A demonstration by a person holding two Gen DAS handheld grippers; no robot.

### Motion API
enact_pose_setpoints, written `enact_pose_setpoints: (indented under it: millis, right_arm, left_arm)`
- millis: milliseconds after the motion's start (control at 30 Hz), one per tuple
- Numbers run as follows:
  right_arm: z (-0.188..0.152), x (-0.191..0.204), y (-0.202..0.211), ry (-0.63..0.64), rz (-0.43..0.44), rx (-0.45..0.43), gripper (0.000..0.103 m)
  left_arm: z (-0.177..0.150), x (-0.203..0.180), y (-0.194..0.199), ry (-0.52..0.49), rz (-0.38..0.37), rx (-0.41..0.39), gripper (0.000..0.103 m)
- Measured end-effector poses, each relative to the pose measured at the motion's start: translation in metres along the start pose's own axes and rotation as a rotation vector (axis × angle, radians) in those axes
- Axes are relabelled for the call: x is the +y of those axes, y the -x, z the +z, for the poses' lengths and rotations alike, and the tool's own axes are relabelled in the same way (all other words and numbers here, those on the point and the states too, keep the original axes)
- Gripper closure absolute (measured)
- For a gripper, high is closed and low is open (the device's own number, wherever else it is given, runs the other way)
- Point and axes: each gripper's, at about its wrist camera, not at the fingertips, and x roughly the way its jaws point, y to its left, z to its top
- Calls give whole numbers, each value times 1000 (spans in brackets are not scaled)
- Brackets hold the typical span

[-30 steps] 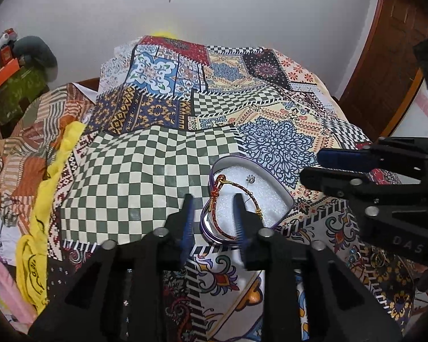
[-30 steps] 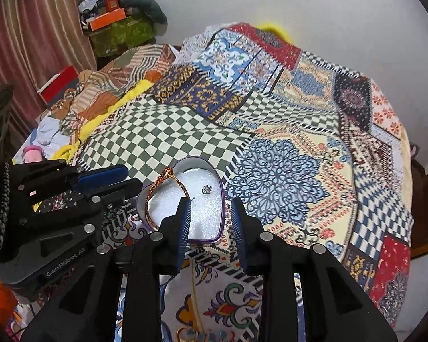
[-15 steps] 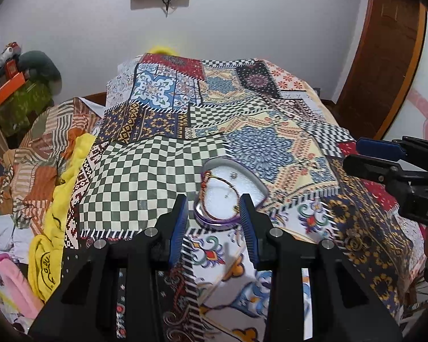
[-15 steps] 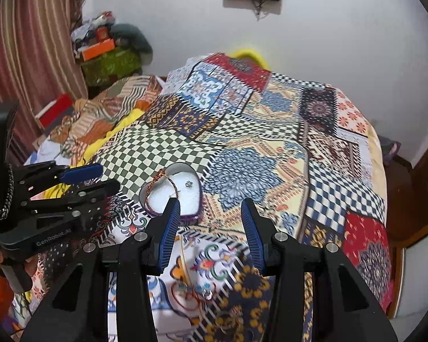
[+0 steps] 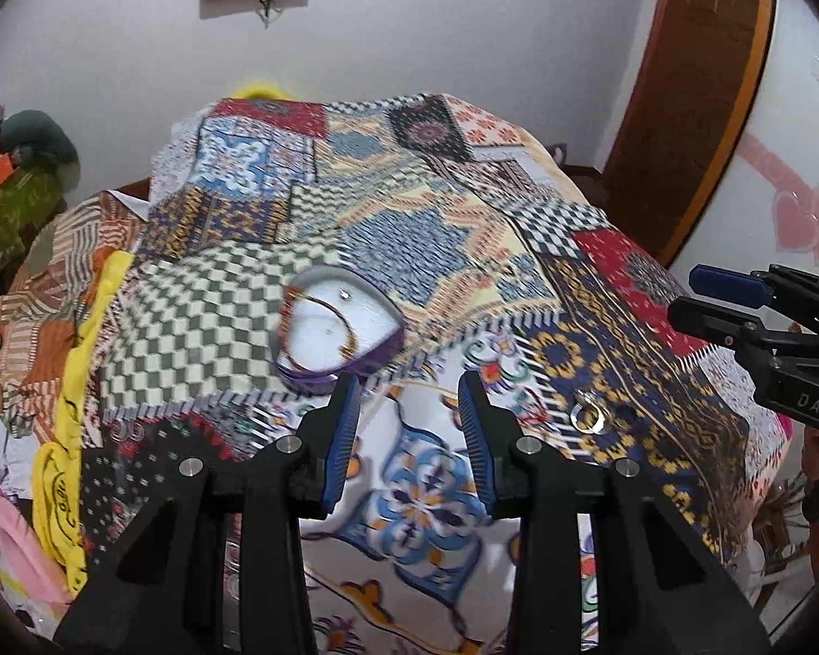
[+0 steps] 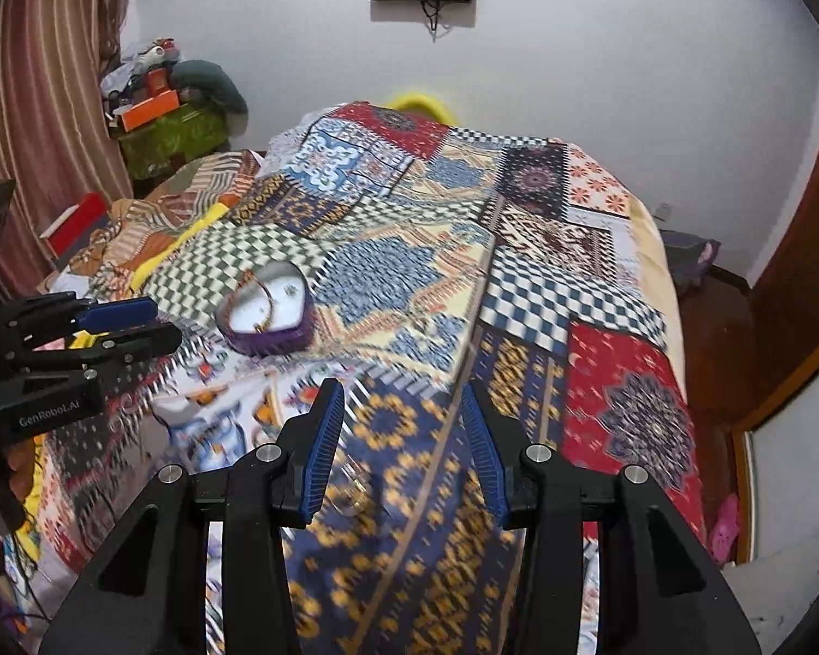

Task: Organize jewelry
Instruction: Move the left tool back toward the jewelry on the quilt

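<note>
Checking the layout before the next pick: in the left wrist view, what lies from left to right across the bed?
Yellow cloth → heart-shaped box → silver ring → right tongs.

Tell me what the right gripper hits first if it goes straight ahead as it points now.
Probably the bedspread. The open right gripper points down at its blue and gold patch, with nothing between the fingers. The heart box lies off to the left, out of line. Depth is unclear.

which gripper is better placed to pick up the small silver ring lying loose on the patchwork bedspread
Right. The small silver ring lies on the right gripper side, blurred between its open jaws; the left gripper faces elsewhere.
</note>
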Motion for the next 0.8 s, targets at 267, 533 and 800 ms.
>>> enact_pose_setpoints:
  millis: [267,533,800]
  right_arm:
    - [-32,-11,-4,-26,21,54,62]
    - [-54,-11,-22,-30,61,121,62]
    - [-59,-5,-33,-22,100,146,62]
  left_arm:
    - [-20,-23,-24,-41,-28,76,66]
    - [-31,-25,-41,-68,-21,109,67]
    - [-24,-36,-43,-68,-109,98,67]
